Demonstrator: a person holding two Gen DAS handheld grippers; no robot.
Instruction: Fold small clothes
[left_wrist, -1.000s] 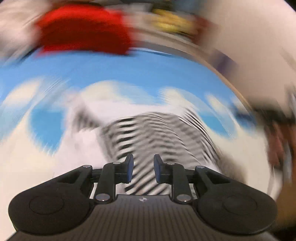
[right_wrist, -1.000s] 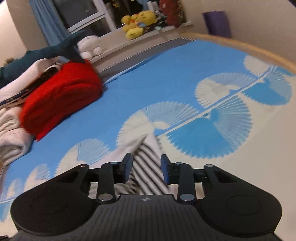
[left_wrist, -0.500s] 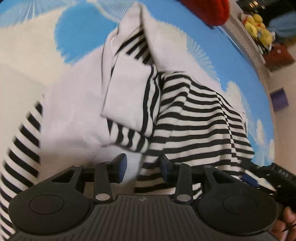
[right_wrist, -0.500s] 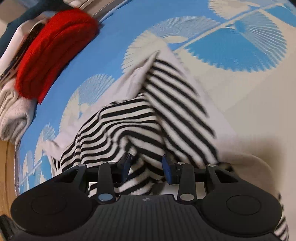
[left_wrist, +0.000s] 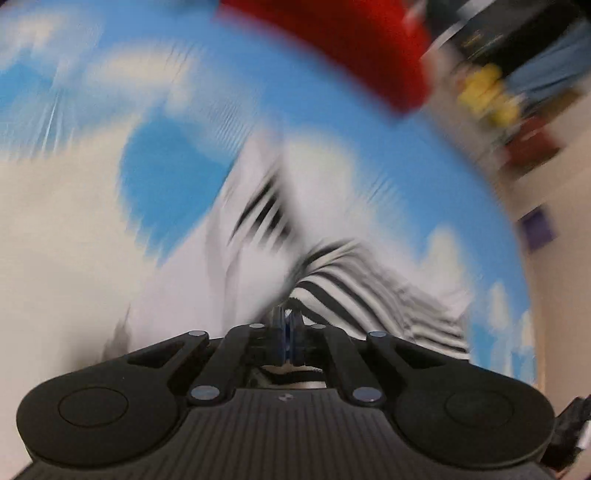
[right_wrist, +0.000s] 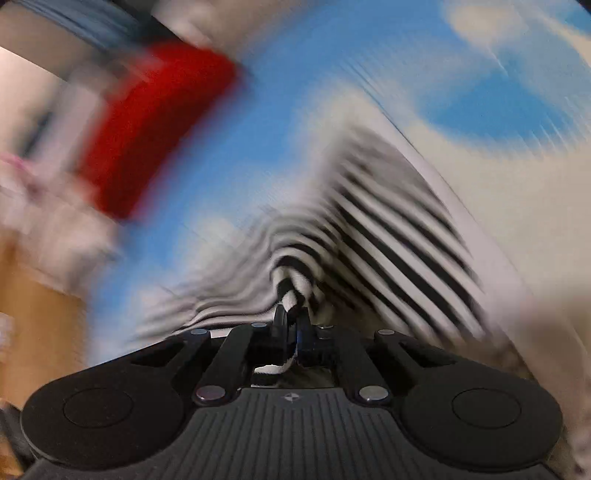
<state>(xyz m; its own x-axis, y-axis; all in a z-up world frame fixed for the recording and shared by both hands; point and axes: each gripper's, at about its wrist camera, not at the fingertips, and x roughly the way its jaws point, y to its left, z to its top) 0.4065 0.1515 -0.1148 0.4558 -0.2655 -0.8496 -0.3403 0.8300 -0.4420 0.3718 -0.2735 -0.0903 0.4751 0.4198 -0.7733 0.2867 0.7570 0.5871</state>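
Black-and-white striped fabric of the garment (left_wrist: 354, 288) (right_wrist: 388, 229) is clamped by the left hand-held gripper (left_wrist: 287, 332) and the right hand-held gripper (right_wrist: 291, 328) above the blue patterned cover (left_wrist: 177, 184).

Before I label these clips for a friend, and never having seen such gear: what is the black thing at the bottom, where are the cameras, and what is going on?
The black shape is a hand-held two-finger gripper; a person holds one in each hand. Each picture comes from a camera on a gripper, looking forward along its fingers. Both are blurred by motion. The left gripper is shut on the striped garment, and so is the right gripper, pinching a bunched fold of the same black-and-white cloth. The garment lies on a blue-and-white patterned cover. Farther off lies a red folded cloth.
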